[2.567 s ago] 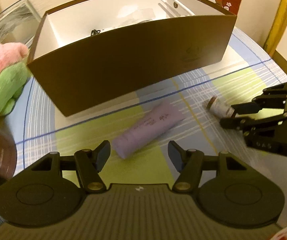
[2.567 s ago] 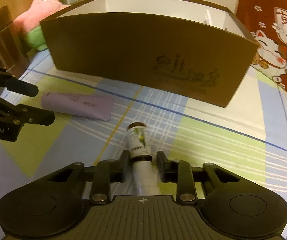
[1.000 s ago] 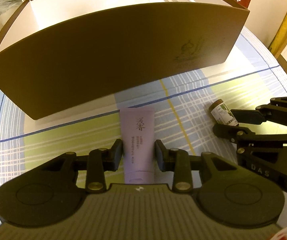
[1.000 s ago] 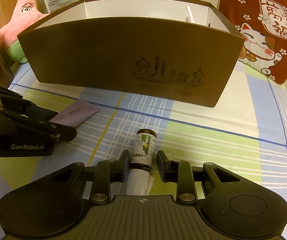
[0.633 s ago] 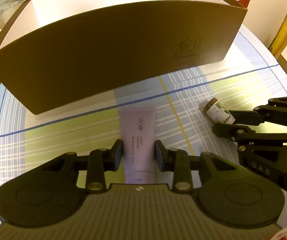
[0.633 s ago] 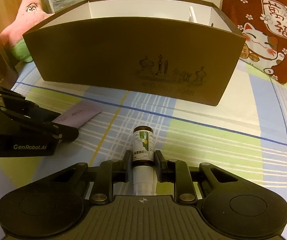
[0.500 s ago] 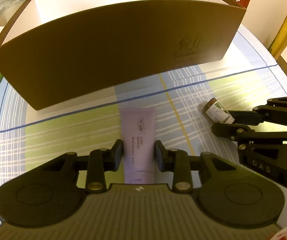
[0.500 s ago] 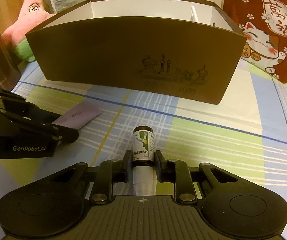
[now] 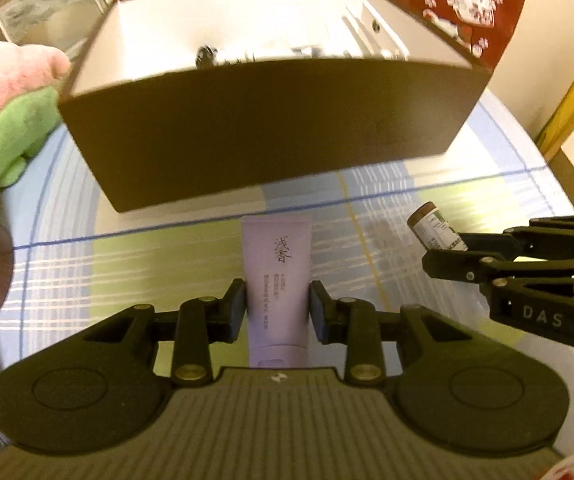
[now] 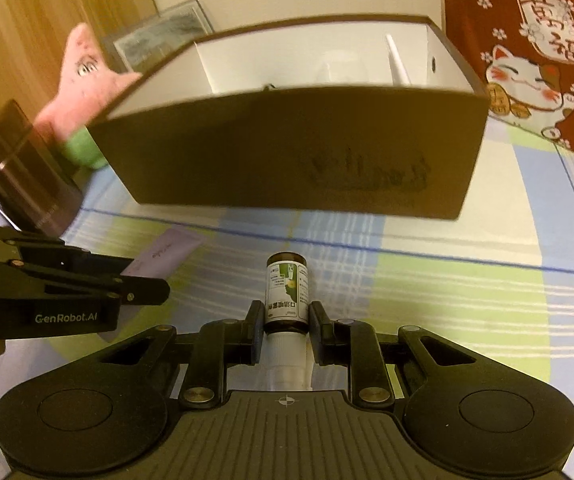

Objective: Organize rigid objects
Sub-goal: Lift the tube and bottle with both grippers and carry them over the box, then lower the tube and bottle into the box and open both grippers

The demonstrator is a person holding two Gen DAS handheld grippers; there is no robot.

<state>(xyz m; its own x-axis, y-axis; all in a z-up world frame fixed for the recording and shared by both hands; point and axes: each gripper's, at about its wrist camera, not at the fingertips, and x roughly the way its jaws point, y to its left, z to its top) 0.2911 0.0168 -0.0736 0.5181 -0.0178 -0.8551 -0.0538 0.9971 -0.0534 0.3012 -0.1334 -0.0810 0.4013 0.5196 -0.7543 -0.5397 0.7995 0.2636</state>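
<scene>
Carrying is the step in hand: the left tongs (image 9: 278,307) clamp a lilac tube (image 9: 277,276) and the right tongs (image 10: 287,322) pinch a small brown bottle (image 10: 287,294), both just short of the brown box (image 9: 271,128). Next, I'd judge, each must clear the box's tall near wall before letting go inside, minding the items already in there, while the pink plush (image 9: 3,80) and dark canister (image 10: 23,172) stand off to the left.

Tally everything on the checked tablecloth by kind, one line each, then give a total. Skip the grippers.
Boxes: 1, brown box
Tubes: 1, lilac tube
Bottles: 1, brown spray bottle
Plush toys: 1, pink and green plush
Dark cylinders: 1, dark brown container
Total: 5
</scene>
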